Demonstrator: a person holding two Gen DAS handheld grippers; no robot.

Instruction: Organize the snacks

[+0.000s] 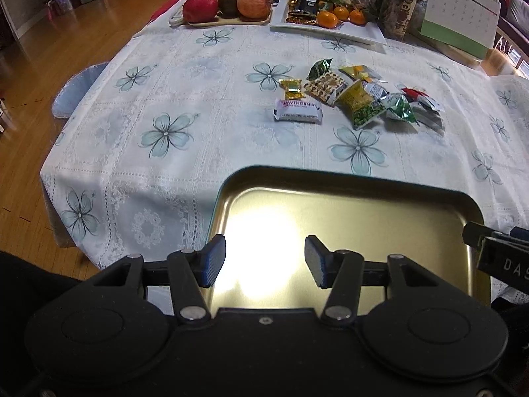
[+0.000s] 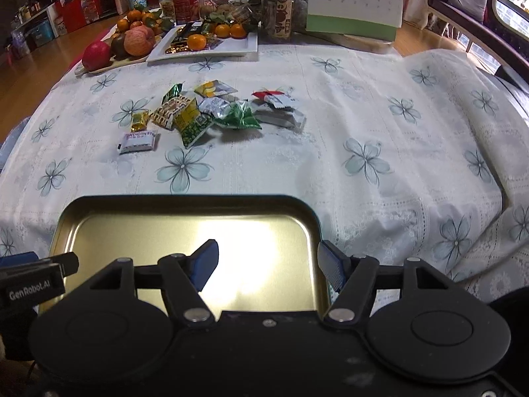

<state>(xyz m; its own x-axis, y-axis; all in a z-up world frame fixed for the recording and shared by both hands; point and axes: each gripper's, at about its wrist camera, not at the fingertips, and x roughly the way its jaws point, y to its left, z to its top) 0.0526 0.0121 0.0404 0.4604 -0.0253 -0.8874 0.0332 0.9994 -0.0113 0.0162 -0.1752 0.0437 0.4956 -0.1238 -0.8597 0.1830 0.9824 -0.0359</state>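
Observation:
A pile of small snack packets [image 1: 360, 99] lies on the flowered tablecloth mid-table; it also shows in the right wrist view [image 2: 211, 114]. A white hawthorn bar [image 1: 298, 110] [image 2: 138, 141] lies at the pile's near left. An empty gold metal tray [image 1: 347, 205] [image 2: 185, 228] sits at the table's near edge. My left gripper [image 1: 264, 261] is open and empty above the tray's near side. My right gripper [image 2: 267, 269] is open and empty over the tray's right rim. Each gripper's side shows in the other's view.
At the far end stand a board of apples and oranges [image 1: 228, 3], a white dish [image 1: 360, 34] with tangerines and sweets, jars and a desk calendar [image 2: 355, 0]. A blue-grey chair seat [image 1: 76, 89] sits at the table's left. Wooden floor lies left.

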